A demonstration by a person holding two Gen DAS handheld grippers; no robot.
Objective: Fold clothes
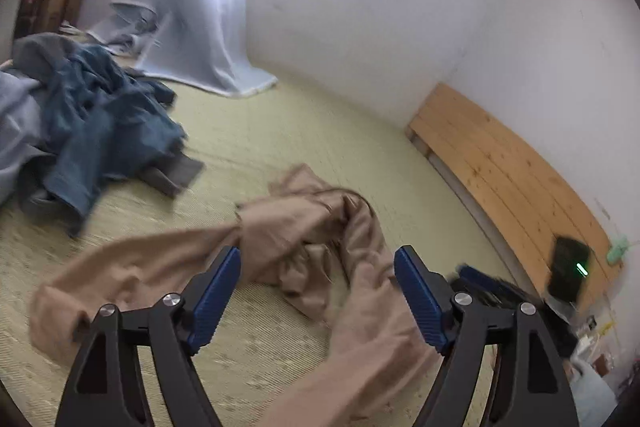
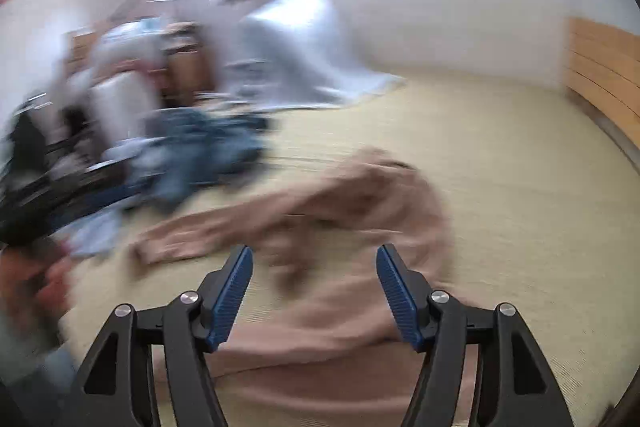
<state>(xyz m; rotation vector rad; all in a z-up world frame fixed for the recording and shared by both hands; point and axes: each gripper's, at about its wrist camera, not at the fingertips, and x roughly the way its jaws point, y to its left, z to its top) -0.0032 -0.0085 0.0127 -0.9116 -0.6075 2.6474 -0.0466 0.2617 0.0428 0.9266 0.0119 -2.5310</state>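
A tan garment [image 1: 304, 247] lies crumpled on the pale green mat, one long part stretching left and another toward the camera. My left gripper [image 1: 318, 259] is open and empty just above its bunched middle. In the right wrist view the same tan garment [image 2: 352, 203] is blurred by motion; my right gripper [image 2: 314, 259] is open and empty above its near part. The right gripper also shows in the left wrist view [image 1: 492, 287] as a dark blur at the right.
A pile of blue and grey clothes [image 1: 88, 123] lies at the left on the mat [image 1: 312, 131]. A pale blue sheet covers furniture [image 1: 200, 19] at the back. A wooden board [image 1: 508, 179] lines the right wall, with a dark device [image 1: 568, 267] on it.
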